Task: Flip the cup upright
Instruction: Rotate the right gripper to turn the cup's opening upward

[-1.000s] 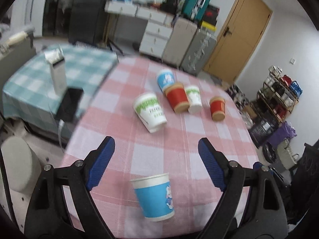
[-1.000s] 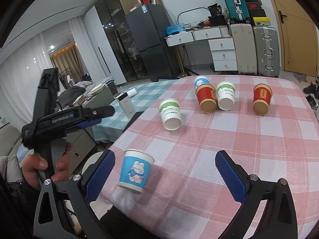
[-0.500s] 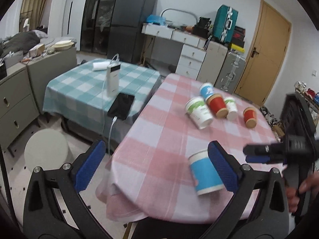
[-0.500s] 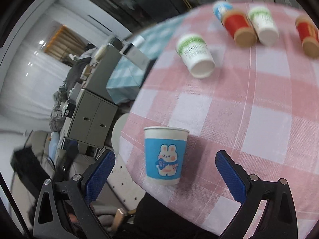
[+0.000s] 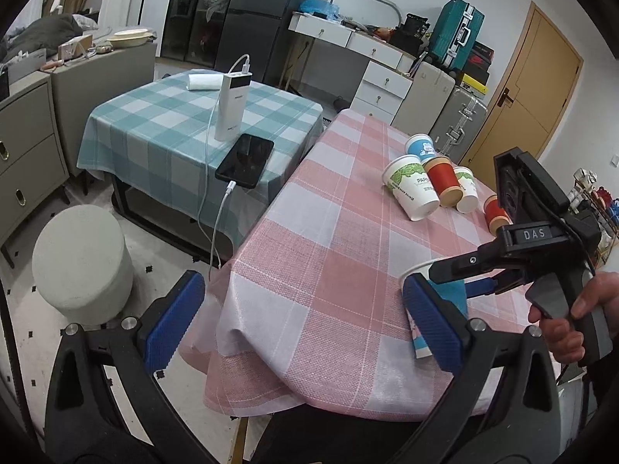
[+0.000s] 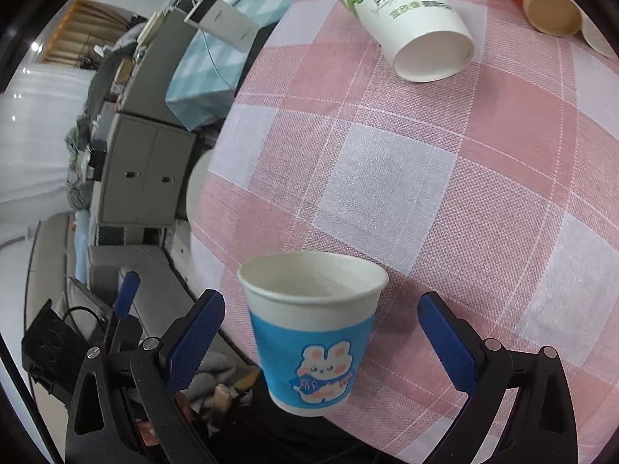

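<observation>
A blue paper cup with a bunny print [image 6: 309, 352] stands mouth up near the front edge of the pink checked table [image 6: 387, 193]. My right gripper [image 6: 319, 342] is open, with one blue pad on each side of the cup and a gap to both. In the left wrist view the cup [image 5: 448, 292] is mostly hidden behind my left gripper's right finger and the right gripper [image 5: 464, 276], which a hand [image 5: 572, 321] holds. My left gripper [image 5: 303, 324] is open and empty, off the table's front left corner.
Several more cups cluster farther back: a white-and-green one on its side [image 6: 406, 19], a red one [image 5: 443, 179], a second blue one [image 5: 419, 147]. At the left, a teal checked table [image 5: 154, 123] bears a power bank and a phone. A round stool [image 5: 77, 255] stands below.
My right gripper has moved in close, so the blue cup now sits between its pads. My left gripper has pulled back and left, past the table's corner.
</observation>
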A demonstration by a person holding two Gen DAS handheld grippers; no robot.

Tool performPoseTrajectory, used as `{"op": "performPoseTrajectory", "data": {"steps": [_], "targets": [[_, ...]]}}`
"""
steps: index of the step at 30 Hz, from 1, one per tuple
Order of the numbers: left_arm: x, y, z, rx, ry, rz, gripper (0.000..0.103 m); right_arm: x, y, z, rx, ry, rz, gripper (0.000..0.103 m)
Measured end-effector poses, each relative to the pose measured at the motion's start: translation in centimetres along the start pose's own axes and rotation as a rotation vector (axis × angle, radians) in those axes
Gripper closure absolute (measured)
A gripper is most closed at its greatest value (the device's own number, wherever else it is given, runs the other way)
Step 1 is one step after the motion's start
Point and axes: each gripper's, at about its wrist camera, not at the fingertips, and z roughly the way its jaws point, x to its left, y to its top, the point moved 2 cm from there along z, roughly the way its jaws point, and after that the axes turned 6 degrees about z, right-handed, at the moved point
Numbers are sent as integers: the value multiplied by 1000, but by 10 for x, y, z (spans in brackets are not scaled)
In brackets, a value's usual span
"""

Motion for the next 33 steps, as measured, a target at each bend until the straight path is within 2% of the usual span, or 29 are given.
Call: {"op": "performPoseTrajectory", "data": {"steps": [3,6,7,8,18,29,33], "targets": [[2,-2,8,20,-8,-8,1,0,5,9,20,-48,-15,1],[3,-3,15,33,-10,-10,1,2,6,14,25,-59,-31,15],[2,-3,16,36,-10,-11,1,4,7,15,24,-45,-37,30],[1,-3,19,41,-14,-12,1,4,8,15,27,-34,-40,34],[-22,1,29,58,-26,37,1,-13,-6,-12,-49,27,-32,36],[-77,12,49,82,-49,149,1,-76,-33,-48,-191,118,63,36],[-106,18,67,111,-71,198,1,-91,-39,-62,-252,68,36,36]]}}
